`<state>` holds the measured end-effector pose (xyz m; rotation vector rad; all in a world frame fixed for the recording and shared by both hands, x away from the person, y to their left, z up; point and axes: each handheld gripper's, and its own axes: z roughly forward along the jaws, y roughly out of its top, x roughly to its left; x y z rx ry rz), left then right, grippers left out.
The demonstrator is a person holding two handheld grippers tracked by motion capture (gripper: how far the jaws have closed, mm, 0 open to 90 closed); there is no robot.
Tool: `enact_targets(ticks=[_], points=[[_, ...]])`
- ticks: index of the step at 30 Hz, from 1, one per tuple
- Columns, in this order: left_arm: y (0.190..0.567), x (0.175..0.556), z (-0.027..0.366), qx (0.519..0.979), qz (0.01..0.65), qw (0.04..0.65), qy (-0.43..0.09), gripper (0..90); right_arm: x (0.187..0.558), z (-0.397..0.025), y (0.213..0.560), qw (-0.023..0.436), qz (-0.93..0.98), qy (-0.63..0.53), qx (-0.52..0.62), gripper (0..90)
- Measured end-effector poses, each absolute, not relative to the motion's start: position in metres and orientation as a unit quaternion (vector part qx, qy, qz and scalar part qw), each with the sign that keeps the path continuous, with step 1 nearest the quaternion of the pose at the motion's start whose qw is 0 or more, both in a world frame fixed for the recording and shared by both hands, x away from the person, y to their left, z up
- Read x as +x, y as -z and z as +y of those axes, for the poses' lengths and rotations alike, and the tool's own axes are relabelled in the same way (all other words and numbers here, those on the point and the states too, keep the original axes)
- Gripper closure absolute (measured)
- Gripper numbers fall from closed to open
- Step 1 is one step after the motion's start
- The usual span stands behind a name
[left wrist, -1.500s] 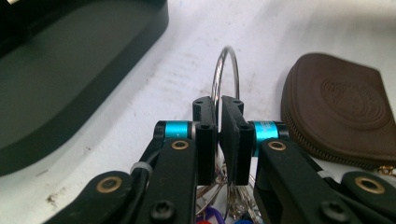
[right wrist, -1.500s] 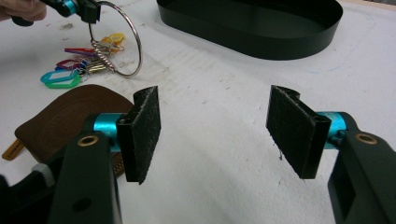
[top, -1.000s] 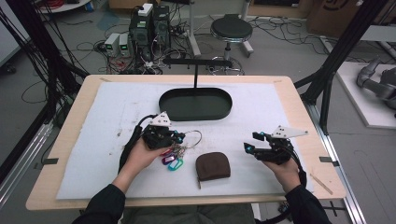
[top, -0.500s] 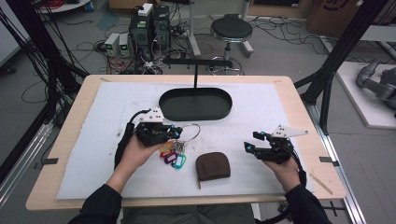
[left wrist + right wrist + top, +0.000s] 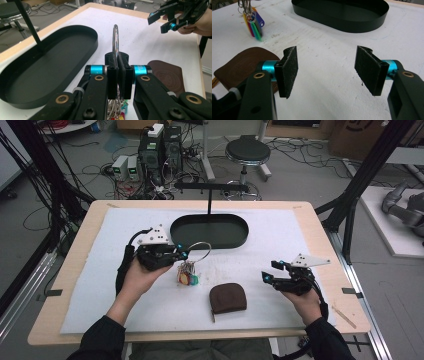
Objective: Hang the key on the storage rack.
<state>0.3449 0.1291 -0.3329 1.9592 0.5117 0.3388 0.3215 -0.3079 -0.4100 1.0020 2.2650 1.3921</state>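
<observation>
My left gripper [image 5: 181,254] is shut on a large metal key ring [image 5: 200,251] left of the table's centre. A bunch of keys with coloured tags [image 5: 187,276] dangles from the ring just over the white mat. In the left gripper view the ring [image 5: 115,37] stands upright between the closed jaws [image 5: 117,72]. My right gripper [image 5: 267,272] hovers at the right, open and holding nothing. The right gripper view has its pads wide apart [image 5: 327,67], with the tags [image 5: 253,25] at far left. A brown pouch [image 5: 228,298] lies flat between the two grippers.
A black oval tray [image 5: 235,242] sits at the back centre of the mat, and a thin post with a crossbar [image 5: 210,186] rises from it. The tray's wall [image 5: 342,23] lies ahead of the right gripper. Bare mat surrounds the pouch.
My left gripper has risen and drifted left and away with the key ring, so the keys now hang off the mat. The right gripper has stayed put.
</observation>
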Motion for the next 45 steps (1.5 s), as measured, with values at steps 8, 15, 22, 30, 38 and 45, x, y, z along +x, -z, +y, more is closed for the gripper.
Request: enact_targets(ticks=[8, 15, 22, 30, 38, 45], points=[[0.315, 0.345, 0.131, 0.810, 0.207, 0.526, -0.156, 86.7, 0.322, -0.308, 0.410, 0.150, 0.788, -0.484, 0.350, 36.0], [0.299, 0.348, 0.131, 0.806, 0.203, 0.529, -0.170, 86.7, 0.322, -0.308, 0.410, 0.149, 0.788, -0.484, 0.350, 36.0], [0.290, 0.352, 0.130, 0.803, 0.200, 0.533, -0.177, 86.7, 0.322, -0.309, 0.409, 0.152, 0.787, -0.484, 0.350, 36.0], [0.283, 0.362, 0.131, 0.798, 0.208, 0.534, -0.186, 86.7, 0.321, -0.309, 0.409, 0.152, 0.786, -0.485, 0.353, 36.0], [0.281, 0.371, 0.132, 0.795, 0.215, 0.532, -0.195, 86.7, 0.322, -0.309, 0.409, 0.154, 0.786, -0.485, 0.352, 36.0], [0.280, 0.382, 0.130, 0.797, 0.225, 0.522, -0.206, 86.7, 0.322, -0.310, 0.409, 0.155, 0.785, -0.485, 0.352, 36.0]])
